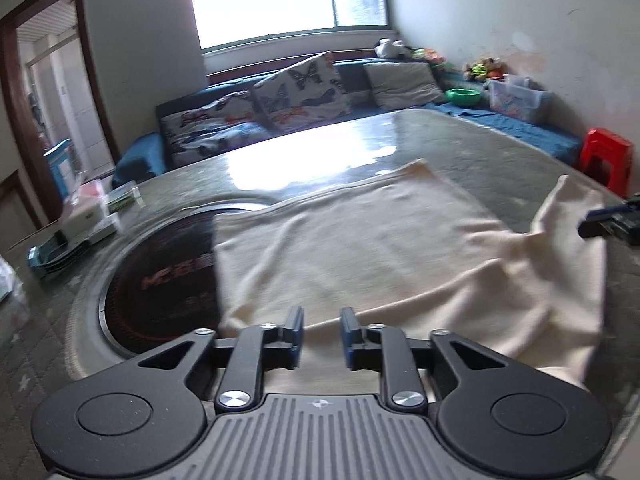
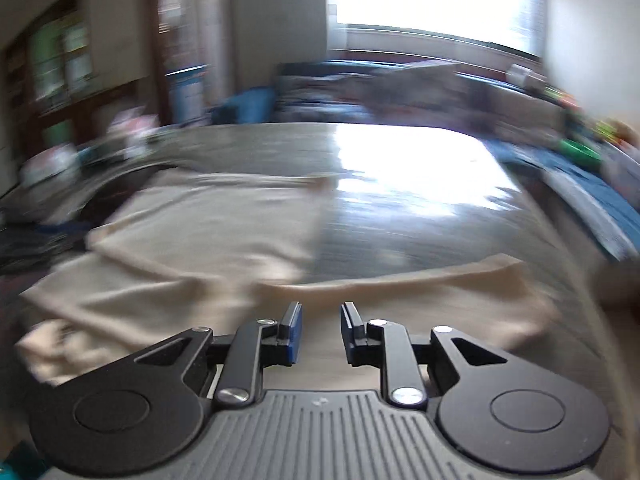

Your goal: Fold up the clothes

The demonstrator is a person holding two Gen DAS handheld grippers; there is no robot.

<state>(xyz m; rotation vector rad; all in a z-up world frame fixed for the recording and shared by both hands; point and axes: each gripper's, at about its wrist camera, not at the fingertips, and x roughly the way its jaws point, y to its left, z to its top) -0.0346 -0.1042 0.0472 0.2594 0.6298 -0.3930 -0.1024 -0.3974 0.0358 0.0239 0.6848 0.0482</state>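
Left wrist view: the left gripper (image 1: 320,330) sits at the bottom centre of the frame, its blue-padded fingers parted by a narrow gap with nothing between them. The cream cloth (image 1: 360,248) lies spread on the glossy table (image 1: 500,148), filling the middle of the frame just above and beyond the fingertips; its near edge runs right behind them, though whether the pads touch it cannot be told. The cloth's left edge covers part of a round black cooktop (image 1: 160,280) set into the table at lower left. At the right edge of the frame a corner of the cloth rises in a peak beside the right gripper (image 1: 608,224), whose tip is cut off by the frame. Butterfly cushions (image 1: 296,88) line a blue sofa at upper centre, and a red stool (image 1: 606,156) stands at right.

Right wrist view, heavily blurred: the right gripper (image 2: 320,330) at bottom centre is likewise slightly parted and holds nothing visible. The cloth (image 2: 192,240) spreads over the left and centre of the frame, with a band of it passing directly behind the fingertips towards the right.
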